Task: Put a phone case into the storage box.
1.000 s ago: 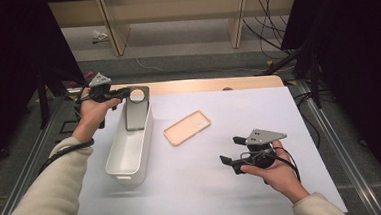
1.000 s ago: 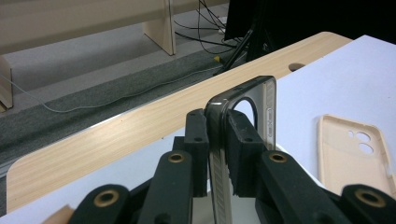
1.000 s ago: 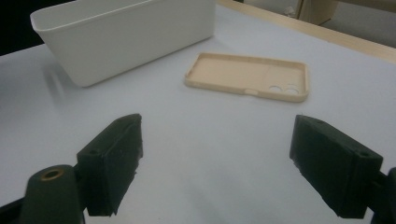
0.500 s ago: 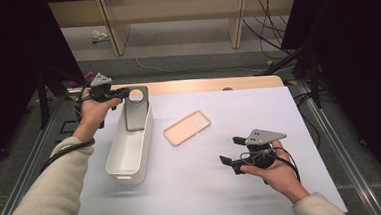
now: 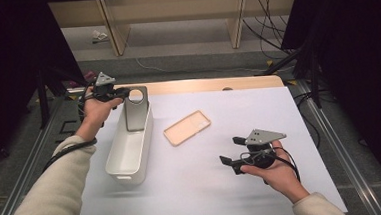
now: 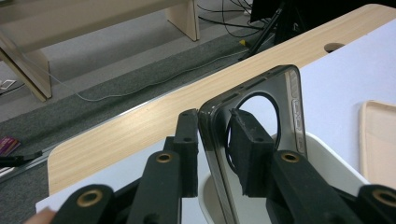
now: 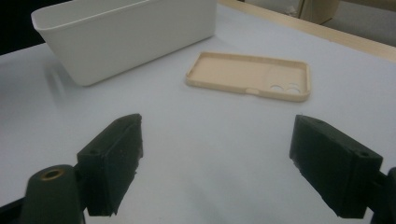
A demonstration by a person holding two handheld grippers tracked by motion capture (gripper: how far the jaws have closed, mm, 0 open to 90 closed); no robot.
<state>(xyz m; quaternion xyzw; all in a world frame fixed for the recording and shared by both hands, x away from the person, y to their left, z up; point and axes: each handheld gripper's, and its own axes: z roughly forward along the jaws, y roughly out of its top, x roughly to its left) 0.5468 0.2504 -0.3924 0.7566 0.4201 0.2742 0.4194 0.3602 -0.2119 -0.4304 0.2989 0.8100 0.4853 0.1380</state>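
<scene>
The left claw (image 6: 212, 154) is loosening around the top edge of the dark phone case (image 5: 136, 108), which is standing on end in the far end of the white bin (image 5: 131, 146); one jaw is touching it, the other just clearing, so it risks tipping against the bin wall or snagging the jaw poking through its camera hole. The right claw (image 7: 217, 163) is hovering spread and empty over the table (image 5: 224, 195) near the beige phone case (image 5: 187, 127). Counting: two cases, one bin, two claws.
</scene>
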